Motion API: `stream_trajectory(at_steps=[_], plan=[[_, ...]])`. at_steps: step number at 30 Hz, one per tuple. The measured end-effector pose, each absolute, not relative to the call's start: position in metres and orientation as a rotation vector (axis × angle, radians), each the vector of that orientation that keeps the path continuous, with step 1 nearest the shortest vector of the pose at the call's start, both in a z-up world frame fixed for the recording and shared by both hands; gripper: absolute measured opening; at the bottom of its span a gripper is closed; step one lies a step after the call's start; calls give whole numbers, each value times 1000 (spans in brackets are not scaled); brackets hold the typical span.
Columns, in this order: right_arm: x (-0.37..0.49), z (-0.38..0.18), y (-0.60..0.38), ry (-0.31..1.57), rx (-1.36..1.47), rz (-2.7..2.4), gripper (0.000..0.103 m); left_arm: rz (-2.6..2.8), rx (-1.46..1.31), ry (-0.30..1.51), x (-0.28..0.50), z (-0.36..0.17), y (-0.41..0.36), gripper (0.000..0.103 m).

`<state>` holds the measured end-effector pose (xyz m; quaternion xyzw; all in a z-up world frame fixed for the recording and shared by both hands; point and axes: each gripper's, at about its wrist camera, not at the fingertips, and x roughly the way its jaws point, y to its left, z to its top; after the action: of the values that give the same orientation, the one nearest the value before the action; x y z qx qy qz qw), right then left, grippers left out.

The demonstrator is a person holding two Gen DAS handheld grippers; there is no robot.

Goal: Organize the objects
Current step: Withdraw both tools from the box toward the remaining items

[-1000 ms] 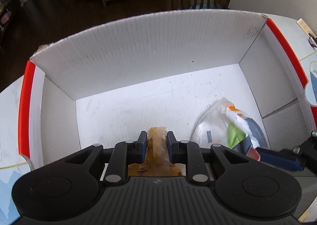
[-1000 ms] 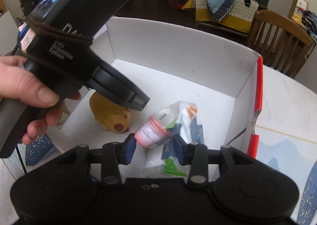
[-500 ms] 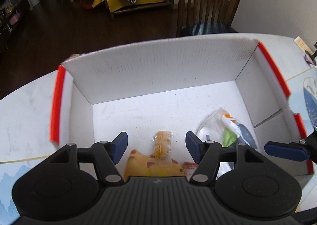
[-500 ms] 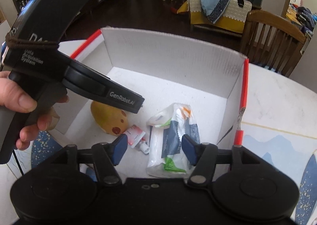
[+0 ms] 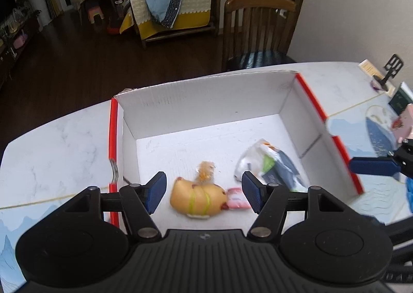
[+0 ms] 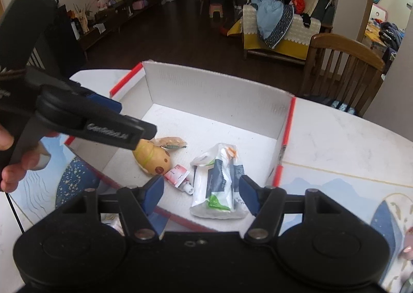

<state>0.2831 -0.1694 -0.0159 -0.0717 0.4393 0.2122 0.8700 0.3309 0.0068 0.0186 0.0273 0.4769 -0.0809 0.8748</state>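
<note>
- Your left gripper (image 5: 204,195) stood wide and empty above the yellow plush toy (image 5: 197,198).
- Your right gripper (image 6: 201,196) gaped empty; the plastic packet (image 6: 219,184) lay between its fingers in the white box (image 6: 214,91).

A dark wooden floor (image 5: 77,60) runs back to a sofa (image 6: 281,34) piled with clothes. A wooden chair (image 5: 258,32) stands at the far edge of the white marbled bench (image 5: 59,143), beside a pale wall (image 5: 356,9). A low cabinet (image 6: 116,16) lines the left wall, and a small stool (image 6: 215,9) sits further back.
</note>
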Motion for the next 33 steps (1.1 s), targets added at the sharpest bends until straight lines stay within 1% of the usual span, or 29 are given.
stream_trajectory(at_steps=[7, 10, 12, 14, 19, 27, 28, 29, 31, 33], plan=[[258, 1, -177, 880, -133, 441, 65, -201, 52, 944, 288, 41, 8, 63], [245, 9, -181, 863, -103, 442, 76, -208, 52, 920, 268, 51, 6, 63], [236, 13, -184, 857, -82, 451, 76, -209, 72, 895, 253, 57, 3, 64], [226, 16, -186, 847, -81, 451, 76, -209, 85, 878, 240, 62, 1, 67], [205, 26, -189, 820, -79, 453, 76, -233, 49, 869, 212, 70, -2, 67], [174, 34, -195, 786, -53, 472, 81, -223, 46, 842, 175, 77, -2, 67], [170, 34, -196, 783, -49, 472, 83, -221, 43, 839, 171, 76, 0, 68], [167, 34, -197, 781, -44, 473, 84, -217, 39, 835, 165, 77, 1, 74], [161, 32, -199, 780, -36, 472, 86, -205, 32, 824, 156, 76, 3, 80], [155, 30, -203, 782, -29, 472, 89, -195, 28, 820, 147, 73, 6, 81]])
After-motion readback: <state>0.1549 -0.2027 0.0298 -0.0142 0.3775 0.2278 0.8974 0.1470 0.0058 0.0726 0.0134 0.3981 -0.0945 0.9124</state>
